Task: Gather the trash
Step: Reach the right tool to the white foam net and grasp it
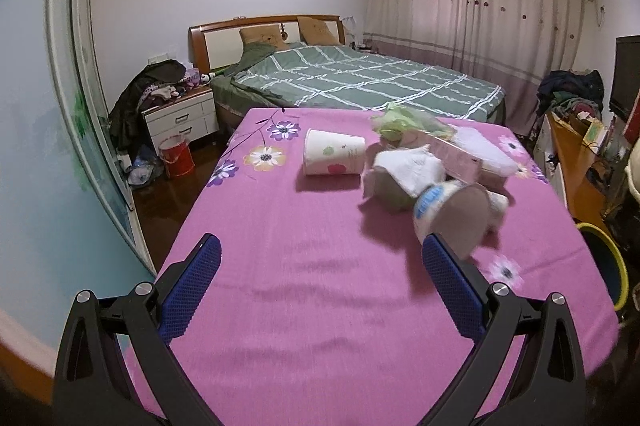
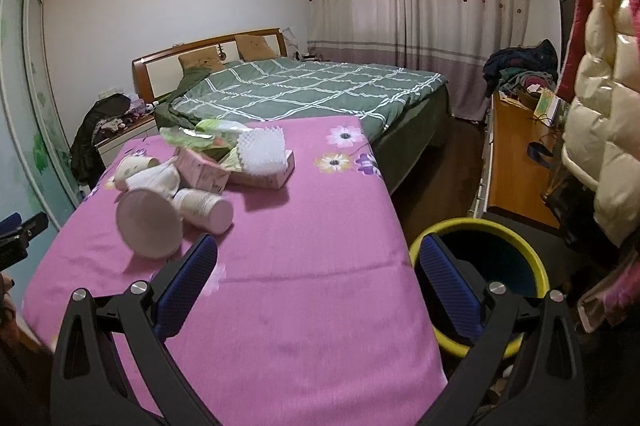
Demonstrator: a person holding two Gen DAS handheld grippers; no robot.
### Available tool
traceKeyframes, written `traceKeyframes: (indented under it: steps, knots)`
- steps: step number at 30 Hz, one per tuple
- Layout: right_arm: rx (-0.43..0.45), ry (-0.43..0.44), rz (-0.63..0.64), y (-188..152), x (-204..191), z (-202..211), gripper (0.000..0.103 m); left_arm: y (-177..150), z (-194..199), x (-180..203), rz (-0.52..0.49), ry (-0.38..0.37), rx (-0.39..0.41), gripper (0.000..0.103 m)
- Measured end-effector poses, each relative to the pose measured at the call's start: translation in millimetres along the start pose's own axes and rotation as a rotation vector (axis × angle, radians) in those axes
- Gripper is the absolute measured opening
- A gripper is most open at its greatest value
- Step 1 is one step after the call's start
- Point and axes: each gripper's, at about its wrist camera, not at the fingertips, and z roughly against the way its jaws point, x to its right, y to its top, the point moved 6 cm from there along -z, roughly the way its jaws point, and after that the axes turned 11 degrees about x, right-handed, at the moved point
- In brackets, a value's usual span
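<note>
A heap of trash lies on the pink flowered cloth [image 1: 304,278]: a tipped paper cup [image 1: 334,157], a crumpled white tissue [image 1: 410,165], a blue-labelled white bottle [image 1: 434,199], a blurred round lid [image 1: 466,222], a pink carton [image 1: 460,159], a green wrapper [image 1: 394,119] and white foam [image 1: 486,145]. In the right wrist view the lid [image 2: 149,224], bottle [image 2: 206,207], carton [image 2: 202,171], foam [image 2: 262,147] and wrapper [image 2: 208,135] show. My left gripper [image 1: 320,266] is open and empty before the heap. My right gripper [image 2: 318,264] is open and empty, between the cloth [image 2: 304,266] and a yellow-rimmed bin [image 2: 486,256].
The bin also shows at the cloth's right edge in the left wrist view [image 1: 608,262]. A green bed [image 1: 360,77] stands behind. A nightstand [image 1: 180,115] and red bucket [image 1: 176,157] are at left. A wooden desk [image 2: 516,165] and a hanging padded jacket [image 2: 600,113] are at right.
</note>
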Motion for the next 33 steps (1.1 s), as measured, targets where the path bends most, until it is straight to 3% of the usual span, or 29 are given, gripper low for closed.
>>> traceKeyframes:
  steps: [16, 23, 31, 33]
  knots:
    - [-0.132, 0.017, 0.036, 9, -40, -150, 0.097, 23, -167, -23, 0.018, 0.042, -0.019, 0.099]
    - [-0.19, 0.056, 0.057, 23, -62, -202, 0.097, 10, -197, -28, 0.045, 0.022, -0.071, 0.099]
    - [-0.262, 0.049, 0.094, 23, -77, -248, 0.096, 5, -201, -24, 0.015, 0.02, -0.068, 0.099]
    - [-0.28, 0.052, 0.087, 17, -77, -253, 0.082, 4, -200, -25, 0.024, 0.017, -0.07, 0.099]
